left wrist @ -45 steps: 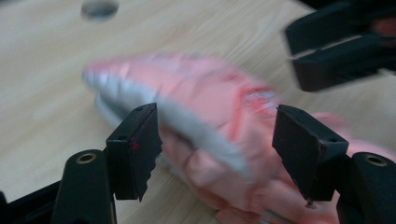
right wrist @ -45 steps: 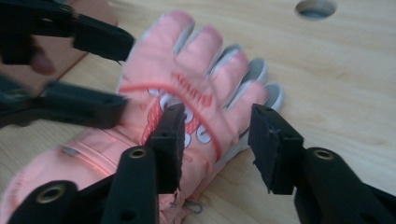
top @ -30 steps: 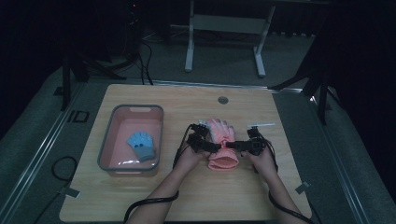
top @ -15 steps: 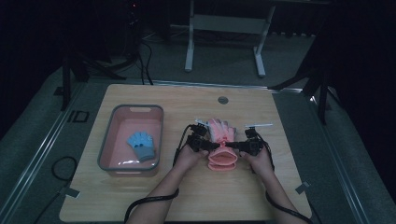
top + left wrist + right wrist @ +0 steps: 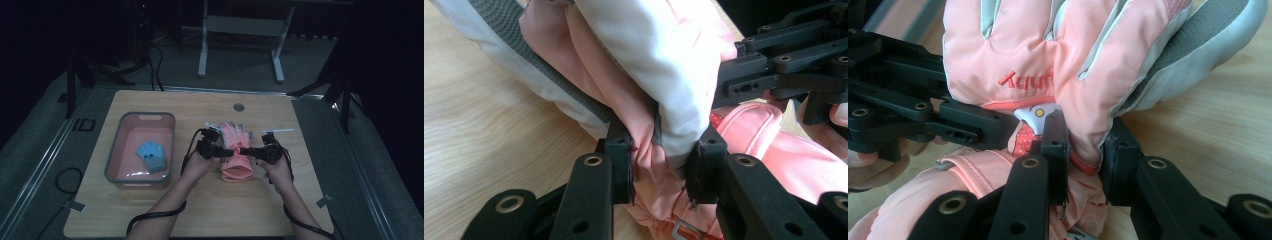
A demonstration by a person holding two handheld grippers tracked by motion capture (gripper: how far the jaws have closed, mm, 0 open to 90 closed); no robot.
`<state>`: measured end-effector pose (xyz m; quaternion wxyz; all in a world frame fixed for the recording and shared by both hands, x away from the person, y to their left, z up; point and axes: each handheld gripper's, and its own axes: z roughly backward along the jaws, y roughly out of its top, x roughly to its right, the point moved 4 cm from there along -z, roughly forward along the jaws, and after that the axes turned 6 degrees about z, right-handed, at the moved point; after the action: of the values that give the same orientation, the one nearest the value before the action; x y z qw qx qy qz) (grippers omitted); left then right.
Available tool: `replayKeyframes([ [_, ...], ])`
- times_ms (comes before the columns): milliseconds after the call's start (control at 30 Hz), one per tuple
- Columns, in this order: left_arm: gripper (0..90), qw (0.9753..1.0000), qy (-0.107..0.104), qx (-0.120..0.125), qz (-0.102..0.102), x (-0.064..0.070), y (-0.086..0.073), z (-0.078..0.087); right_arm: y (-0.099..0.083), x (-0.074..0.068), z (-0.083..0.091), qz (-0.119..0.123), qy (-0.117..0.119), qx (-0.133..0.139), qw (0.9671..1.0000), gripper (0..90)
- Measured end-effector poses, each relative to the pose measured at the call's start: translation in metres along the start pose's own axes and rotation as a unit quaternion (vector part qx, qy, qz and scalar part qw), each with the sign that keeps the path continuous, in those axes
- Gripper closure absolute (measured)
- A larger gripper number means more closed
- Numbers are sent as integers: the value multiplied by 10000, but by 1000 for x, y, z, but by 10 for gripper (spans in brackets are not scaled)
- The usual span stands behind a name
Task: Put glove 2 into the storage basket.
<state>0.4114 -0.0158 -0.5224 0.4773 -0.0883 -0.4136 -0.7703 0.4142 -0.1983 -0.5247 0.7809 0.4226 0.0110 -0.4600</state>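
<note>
Left gripper (image 5: pixel 226 150): clamped on the wrist section of the pink glove (image 5: pixel 236 149) from the person's left; in the left gripper view its jaws are seen pinched onto gathered pink fabric (image 5: pixel 650 170), with a narrow gap taken up by cloth.
Right gripper (image 5: pixel 248 151): closed on the same narrow section from the opposite side; in the right gripper view the fabric (image 5: pixel 1085 150) is nipped between its jaws just beside a small white badge (image 5: pixel 1034 114).
Pink glove: held at mid-table, its finger end pointing away from the person and its cuff (image 5: pixel 237 170) toward the person; whether it rests on the wooden table (image 5: pixel 300 200) or is slightly raised cannot be told.
Reason for the double hold: a soft, bulky item is judged to be steadied best when gripped at its thinnest part from both sides, so that it can be carried without sagging.
Pink bin (image 5: pixel 113 150): placed well to the left of the glove, open-topped.
Blue glove (image 5: pixel 152 155): lying inside the bin; the bin is judged the likely destination for the pink glove.
</note>
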Motion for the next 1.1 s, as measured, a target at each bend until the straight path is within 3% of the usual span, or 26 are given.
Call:
replayKeyframes([
  [133, 694, 10000, 12, 21, -12, 2, 3, 9, 7, -9, 3, 12, 74, 64, 10000, 753],
  [167, 694, 10000, 64, 53, -46, 4, 7, 22, 13, -16, 4, 26, 87, 122, 9999, 753],
  [267, 694, 9999, 90, 81, -109, 6, 9, 37, 19, -26, 7, 93, 106, 191, 9997, 752],
  [333, 694, 9999, 90, 81, -109, 6, 9, 37, 22, -30, 8, 112, 123, 206, 9996, 752],
  [367, 694, 9998, 110, 125, -140, 7, 12, 53, 27, -39, 9, 163, 168, 247, 9994, 752],
  [567, 694, 9995, 168, 234, -165, 7, 16, 81, 44, -62, 10, 306, 231, 306, 9988, 751],
  [1100, 694, 9988, 347, 345, -51, -11, 18, 142, 78, -109, -11, 496, 500, 368, 9968, 750],
])
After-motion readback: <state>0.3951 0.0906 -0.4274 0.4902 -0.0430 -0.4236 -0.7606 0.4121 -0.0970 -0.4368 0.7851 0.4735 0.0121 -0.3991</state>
